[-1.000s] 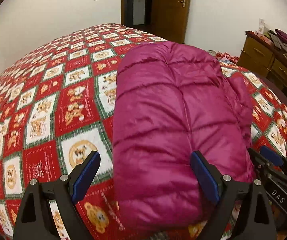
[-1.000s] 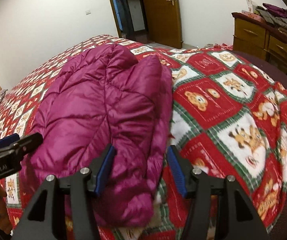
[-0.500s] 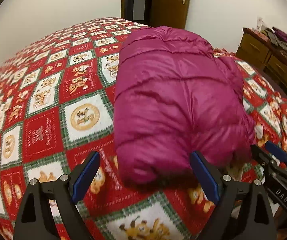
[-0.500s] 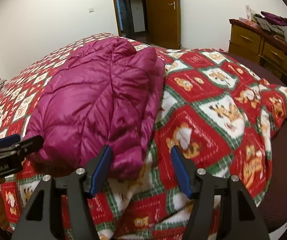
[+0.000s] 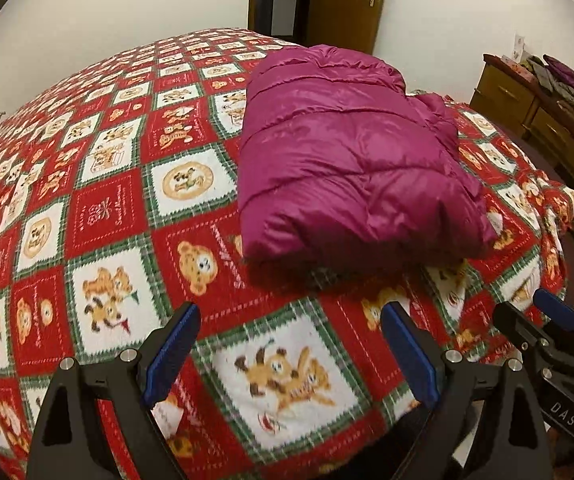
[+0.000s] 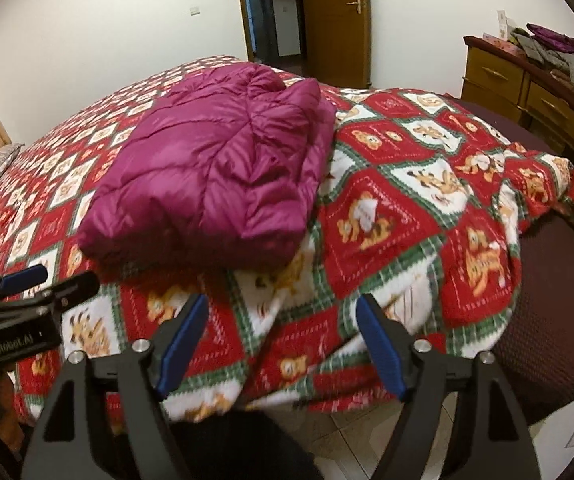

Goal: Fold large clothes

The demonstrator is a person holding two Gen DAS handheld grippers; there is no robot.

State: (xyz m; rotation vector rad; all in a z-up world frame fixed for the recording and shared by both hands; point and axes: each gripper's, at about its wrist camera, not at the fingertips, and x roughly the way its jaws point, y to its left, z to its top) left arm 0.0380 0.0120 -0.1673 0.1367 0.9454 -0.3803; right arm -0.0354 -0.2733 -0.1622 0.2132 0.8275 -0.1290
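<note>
A magenta puffer jacket (image 5: pixel 351 160) lies folded into a thick bundle on the bed's red, white and green bear-print blanket (image 5: pixel 99 208). My left gripper (image 5: pixel 289 354) hangs open over the blanket, short of the bundle's near edge, with nothing between its blue pads. In the right wrist view the same jacket (image 6: pixel 215 184) sits beyond my right gripper (image 6: pixel 281 338). Its jaws are opening and hold nothing. The right gripper also shows at the lower right edge of the left wrist view, and the left gripper (image 6: pixel 27 284) at the left edge of the right wrist view.
A wooden dresser (image 6: pixel 527 92) with a heap of clothes on top stands along the right wall. A wooden door (image 6: pixel 335 16) and a dark doorway are behind the bed. The blanket's rumpled edge (image 6: pixel 547 184) hangs over a dark maroon mattress cover, with tiled floor (image 6: pixel 359 432) below.
Both grippers drew back from the jacket toward the bed's near edge. The bundle now lies free of both, and the right jaws stand wider apart.
</note>
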